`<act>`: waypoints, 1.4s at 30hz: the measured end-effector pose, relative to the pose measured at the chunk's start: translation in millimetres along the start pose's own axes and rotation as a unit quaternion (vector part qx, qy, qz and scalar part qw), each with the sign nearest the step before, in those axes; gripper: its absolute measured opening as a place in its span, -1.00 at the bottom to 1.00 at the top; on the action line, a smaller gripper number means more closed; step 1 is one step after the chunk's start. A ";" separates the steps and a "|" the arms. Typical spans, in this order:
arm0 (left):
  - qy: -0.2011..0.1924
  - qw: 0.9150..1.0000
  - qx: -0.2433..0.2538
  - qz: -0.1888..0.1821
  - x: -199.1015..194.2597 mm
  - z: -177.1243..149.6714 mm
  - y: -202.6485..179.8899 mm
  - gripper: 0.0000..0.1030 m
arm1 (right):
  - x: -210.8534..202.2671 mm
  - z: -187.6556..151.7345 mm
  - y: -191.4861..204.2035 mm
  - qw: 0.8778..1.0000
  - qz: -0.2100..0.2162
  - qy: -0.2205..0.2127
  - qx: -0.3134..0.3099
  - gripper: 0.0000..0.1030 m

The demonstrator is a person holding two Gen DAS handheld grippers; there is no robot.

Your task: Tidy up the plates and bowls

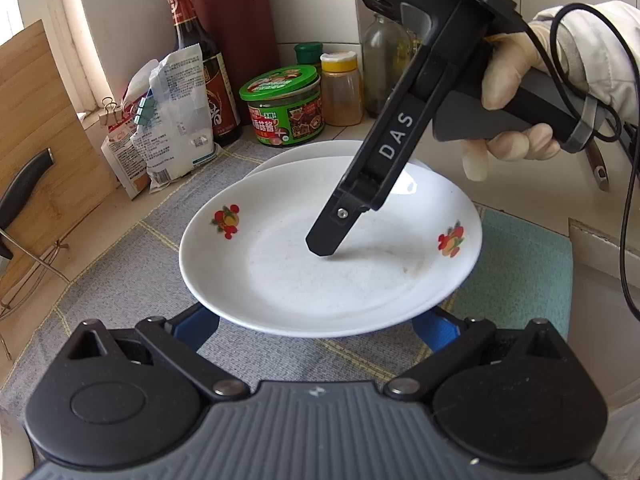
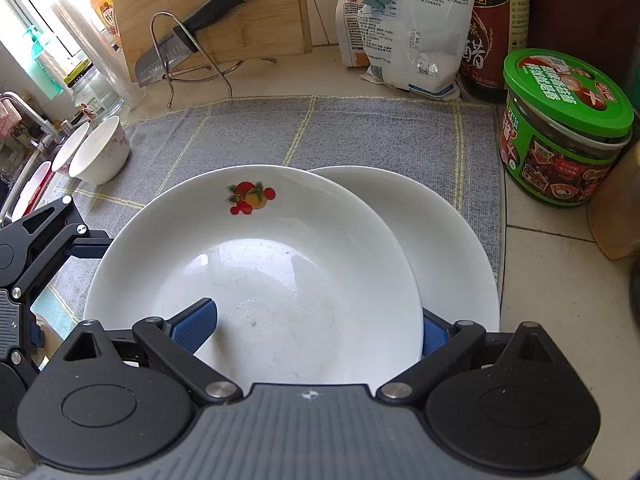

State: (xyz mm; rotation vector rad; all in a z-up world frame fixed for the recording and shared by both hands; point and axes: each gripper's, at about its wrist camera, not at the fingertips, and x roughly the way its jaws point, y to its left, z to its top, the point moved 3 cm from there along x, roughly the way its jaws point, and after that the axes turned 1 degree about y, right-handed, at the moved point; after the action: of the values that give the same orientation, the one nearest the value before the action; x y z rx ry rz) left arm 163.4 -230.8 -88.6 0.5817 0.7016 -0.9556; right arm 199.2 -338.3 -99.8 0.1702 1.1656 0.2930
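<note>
In the left wrist view, the left gripper [image 1: 316, 326] stands wide open, its blue-padded fingers [image 1: 198, 328] spread low to either side of the near rim of the fruit-printed plate [image 1: 280, 280]. The rim hides both tips, and nothing shows whether they touch the plate; they grip nothing that can be seen. This plate lies partly over a plain white plate [image 1: 320, 150] behind it, both on a grey checked cloth [image 1: 120, 280] spread over the bench [image 1: 120, 200]. The right gripper [image 1: 324, 250] comes down from the upper right, held by a gloved hand [image 1: 516, 92]; one dark finger points into the well of the fruit-printed plate, its tip at or just above the surface. A green-lidded jar [image 1: 286, 106], a dark bottle [image 1: 204, 68] and clipped bags [image 1: 168, 120] stand behind the plates.

In the right wrist view, the right gripper [image 2: 318, 326] is also spread wide. Its left finger [image 2: 196, 326] lies inside the fruit-printed plate [image 2: 280, 220], over the well, while the other sits outside the plate's right rim, beside the plain white plate [image 2: 452, 240] that pokes out from beneath. The rim thus lies between the fingers, unclamped. Two small bowls [image 2: 100, 156] sit tilted at the cloth's far left edge. A cutting board [image 2: 208, 12] with a knife [image 2: 192, 36] on a wire stand leans behind.
</note>
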 end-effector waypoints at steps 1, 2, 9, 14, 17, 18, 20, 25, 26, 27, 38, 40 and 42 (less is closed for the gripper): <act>0.001 1.000 0.001 0.001 0.0 -0.1 0.0 0.97 | -0.5 0.0 0.0 1.000 0.000 -0.001 0.001 0.97; 0.001 1.000 0.003 0.001 0.0 -0.2 -0.2 0.97 | -0.9 0.2 0.0 1.000 0.001 -0.001 0.002 0.97; 0.003 1.000 0.013 0.003 -0.3 -0.7 -2.8 0.97 | -1.6 -0.8 -1.6 1.000 -0.006 0.003 0.004 0.97; -0.001 1.000 0.016 0.001 -0.8 0.4 -2.6 0.97 | -2.8 -3.8 -5.8 1.000 -0.011 0.005 0.012 0.97; -0.003 1.000 0.018 0.001 -1.0 0.2 -2.8 0.97 | -3.8 -5.9 -6.2 1.000 -0.014 0.007 0.013 0.97; -0.003 1.000 0.018 0.001 -0.8 0.5 -2.5 0.97 | -3.9 -6.1 -6.1 1.000 -0.015 0.008 0.013 0.97; -0.004 1.000 0.017 0.002 0.1 0.8 -2.2 0.97 | -4.6 -6.9 -6.4 1.000 -0.019 0.009 0.013 0.98; -0.005 1.000 0.014 0.001 2.0 1.6 -0.6 0.95 | -10.7 -9.6 -10.9 1.000 -0.020 0.003 0.021 0.98; -0.004 1.000 0.020 0.003 2.1 1.0 -1.7 0.95 | -11.7 -10.2 -11.3 1.000 -0.019 0.003 0.023 0.98; -0.004 1.000 0.023 0.004 2.3 0.9 -2.3 0.95 | -12.2 -10.9 -11.0 1.000 -0.019 0.003 0.023 0.98; -0.002 1.000 0.027 0.007 4.8 1.2 -1.9 0.95 | -18.5 -16.0 -9.0 0.999 -0.020 0.006 0.025 0.98; -0.002 1.000 0.028 0.006 5.7 1.8 -1.1 0.95 | -19.8 -16.7 -9.0 0.999 -0.020 0.006 0.025 0.98; -0.002 1.000 0.029 0.006 5.6 1.7 -1.0 0.95 | -21.1 -17.4 -8.6 0.999 -0.020 0.005 0.026 0.98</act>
State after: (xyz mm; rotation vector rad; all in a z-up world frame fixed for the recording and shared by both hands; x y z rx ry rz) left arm 165.2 -235.4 -91.9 0.6353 0.6681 -0.9681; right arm 176.7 -353.4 -90.4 0.1919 1.1867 0.2288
